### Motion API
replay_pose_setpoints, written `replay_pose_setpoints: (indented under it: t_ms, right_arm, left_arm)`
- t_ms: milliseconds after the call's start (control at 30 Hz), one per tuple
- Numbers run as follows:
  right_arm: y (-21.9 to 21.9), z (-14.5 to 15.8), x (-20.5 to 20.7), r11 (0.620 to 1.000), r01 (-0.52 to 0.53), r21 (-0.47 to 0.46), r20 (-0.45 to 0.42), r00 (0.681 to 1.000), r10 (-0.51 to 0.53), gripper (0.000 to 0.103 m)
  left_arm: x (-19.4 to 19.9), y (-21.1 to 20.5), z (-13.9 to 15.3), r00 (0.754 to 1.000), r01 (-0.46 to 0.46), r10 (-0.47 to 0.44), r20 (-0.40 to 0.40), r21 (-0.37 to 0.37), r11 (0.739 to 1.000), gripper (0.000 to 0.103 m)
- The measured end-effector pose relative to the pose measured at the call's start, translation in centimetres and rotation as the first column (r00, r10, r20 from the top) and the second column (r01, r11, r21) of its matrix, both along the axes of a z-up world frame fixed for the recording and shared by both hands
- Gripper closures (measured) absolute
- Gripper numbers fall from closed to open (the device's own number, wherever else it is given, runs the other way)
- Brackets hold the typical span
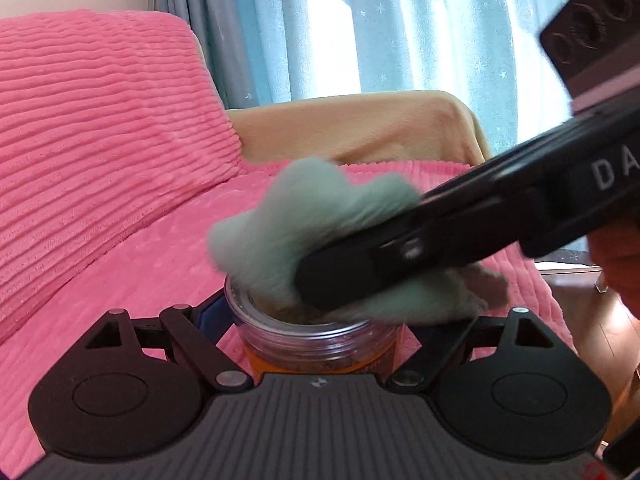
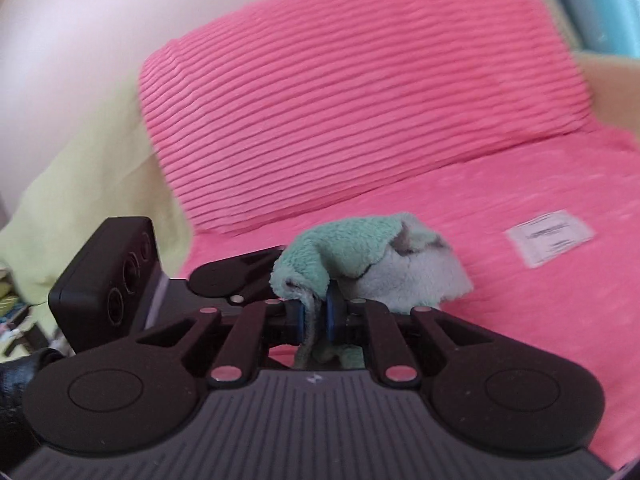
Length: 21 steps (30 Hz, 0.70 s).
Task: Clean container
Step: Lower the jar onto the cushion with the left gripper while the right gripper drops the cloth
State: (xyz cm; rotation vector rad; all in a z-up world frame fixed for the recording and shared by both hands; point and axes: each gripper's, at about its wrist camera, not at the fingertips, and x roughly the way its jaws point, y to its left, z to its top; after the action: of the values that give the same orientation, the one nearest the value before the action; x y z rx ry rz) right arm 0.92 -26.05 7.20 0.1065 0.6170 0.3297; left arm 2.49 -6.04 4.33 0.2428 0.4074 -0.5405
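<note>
left tongs [image 1: 316, 336] clamp the clear jar [image 1: 312, 332], right tongs [image 2: 316, 314] pinch the green cloth [image 2: 352, 248]; hard scrubbing might twist the jar loose.

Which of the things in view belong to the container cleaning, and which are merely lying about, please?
In use:
- clear jar, held by left tool
- green cloth, clamped in right tool

Lying about:
- pink cushion
- paper label
- curtain

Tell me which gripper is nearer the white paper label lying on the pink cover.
Right. The right gripper, clamping the green cloth, is near the label. The left gripper holds the clear jar farther away.
</note>
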Motion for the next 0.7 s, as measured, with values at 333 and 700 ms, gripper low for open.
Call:
replay_pose_setpoints:
  t_ms: [333, 700]
  right_arm:
    - [-0.1, 0.0, -0.5, 1.000, 0.015, -0.018, -0.020, 1.000, -0.016, 0.096]
    - [-0.2, 0.0, -1.0, 0.999, 0.032, -0.039, -0.041, 0.999, -0.033, 0.084]
  left_arm:
    - [-0.6, -0.8, 0.7, 0.996, -0.087, 0.087, -0.001, 0.061, 0.994, 0.017]
    - [-0.5, -0.5, 0.6, 0.974, -0.222, 0.224, -0.029, 0.049, 0.974, 0.015]
